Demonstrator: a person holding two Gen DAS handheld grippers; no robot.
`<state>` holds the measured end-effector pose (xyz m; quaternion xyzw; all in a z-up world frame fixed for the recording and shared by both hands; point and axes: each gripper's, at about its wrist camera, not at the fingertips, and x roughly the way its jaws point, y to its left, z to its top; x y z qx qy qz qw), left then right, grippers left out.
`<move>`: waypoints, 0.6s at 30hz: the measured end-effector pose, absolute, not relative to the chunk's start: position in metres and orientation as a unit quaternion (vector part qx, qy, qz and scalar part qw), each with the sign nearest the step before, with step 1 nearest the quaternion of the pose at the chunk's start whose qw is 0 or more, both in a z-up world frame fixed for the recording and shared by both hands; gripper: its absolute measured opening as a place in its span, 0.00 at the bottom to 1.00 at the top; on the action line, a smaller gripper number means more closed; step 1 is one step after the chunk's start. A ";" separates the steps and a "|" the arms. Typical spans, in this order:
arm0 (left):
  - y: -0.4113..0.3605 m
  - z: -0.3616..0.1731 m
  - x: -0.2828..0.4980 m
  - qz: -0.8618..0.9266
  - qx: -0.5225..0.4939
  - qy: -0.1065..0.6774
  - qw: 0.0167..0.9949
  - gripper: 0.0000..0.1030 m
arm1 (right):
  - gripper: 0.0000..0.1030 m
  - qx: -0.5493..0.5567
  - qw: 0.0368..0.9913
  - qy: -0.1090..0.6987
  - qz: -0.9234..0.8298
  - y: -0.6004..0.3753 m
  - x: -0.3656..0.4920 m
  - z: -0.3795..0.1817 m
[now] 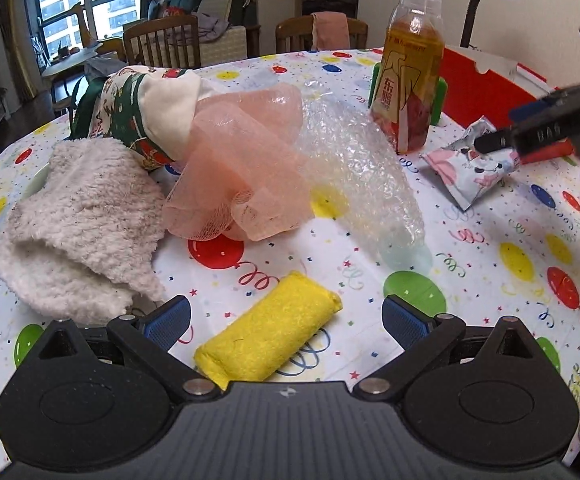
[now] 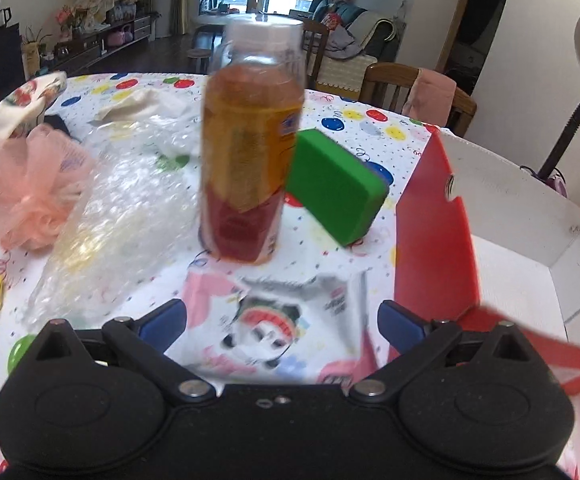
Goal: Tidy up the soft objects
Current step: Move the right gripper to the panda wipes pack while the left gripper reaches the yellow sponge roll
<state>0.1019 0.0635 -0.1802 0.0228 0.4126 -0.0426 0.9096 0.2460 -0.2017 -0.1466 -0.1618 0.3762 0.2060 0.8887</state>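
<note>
Soft objects lie scattered over a table (image 1: 490,216) covered in a balloon-print cloth. A yellow sponge roll (image 1: 268,330) rests between the spread, empty fingers of the left gripper (image 1: 286,320). To its left sits a fluffy white towel (image 1: 78,232), touching a peach mesh bath pouf (image 1: 238,168). A printed fabric pouch (image 1: 142,116) lies behind the pouf, and a sheet of clear bubble wrap (image 1: 362,172) stretches to the pouf's right. Further right stands a plastic bottle of amber drink (image 2: 252,152), with a green sponge block (image 2: 336,188) just behind it. The right gripper (image 2: 282,322) has its fingers spread wide either side of a small cartoon-print packet (image 2: 274,328); the blurred view does not show contact. A red box with a white interior (image 2: 430,232) stands open beside it.
</note>
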 end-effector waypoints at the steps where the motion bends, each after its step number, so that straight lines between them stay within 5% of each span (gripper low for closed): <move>1: 0.064 -0.181 0.102 -0.041 0.024 0.414 0.909 0.99 | 0.99 -0.165 0.886 0.377 0.213 -0.202 0.251 -0.146; 9: 0.063 -0.188 0.104 -0.039 0.036 0.420 0.906 0.98 | 0.99 -0.228 0.847 0.398 0.269 -0.189 0.294 -0.145; 18: 0.061 -0.191 0.109 -0.032 0.037 0.423 0.905 0.85 | 0.99 -0.276 0.794 0.456 0.293 -0.183 0.325 -0.151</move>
